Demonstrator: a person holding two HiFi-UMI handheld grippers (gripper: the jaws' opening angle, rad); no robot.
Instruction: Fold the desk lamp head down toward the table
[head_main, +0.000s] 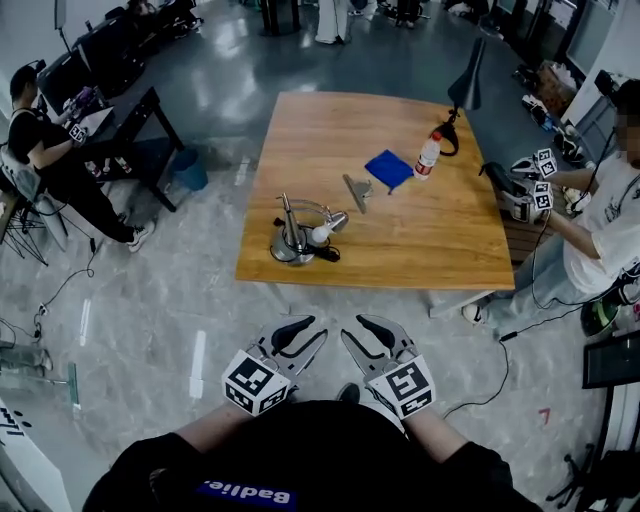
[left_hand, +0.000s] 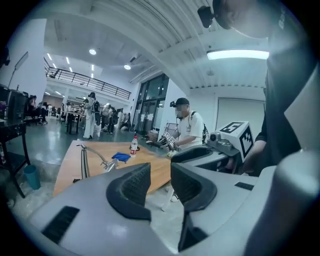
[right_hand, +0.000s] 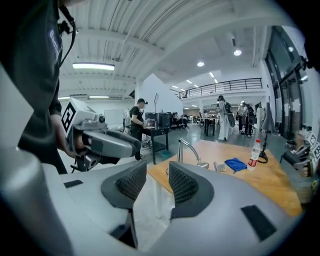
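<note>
The left gripper (head_main: 303, 333) and the right gripper (head_main: 362, 332) hung side by side just in front of the wearer's chest. Both sets of jaws were parted with nothing between them, only floor beyond. Neither was anywhere near contact. The wooden table (head_main: 420, 255) lay well ahead at 12 o'clock.

The desk lamp (head_main: 298, 236) stood on its round base near the table's 7 o'clock corner, close to the near edge. Its chrome arm rose and curved over, and the lamp head (head_main: 326, 226) sat off toward 3 o'clock.

My read was that the approach came first. One gripper should pin the base or lower arm, and the other should take the arm just behind the head and press it down slowly. Otherwise the light base might tip or skid toward that near edge.

There was room to work. Bare wood lay around the base, with a small metal tool (head_main: 357, 190), a blue cloth (head_main: 389, 168) and a bottle (head_main: 428, 155) well apart at 1 o'clock. A second person (head_main: 600, 215) stood at the table's 3 o'clock side, and open floor lay on the approach.
</note>
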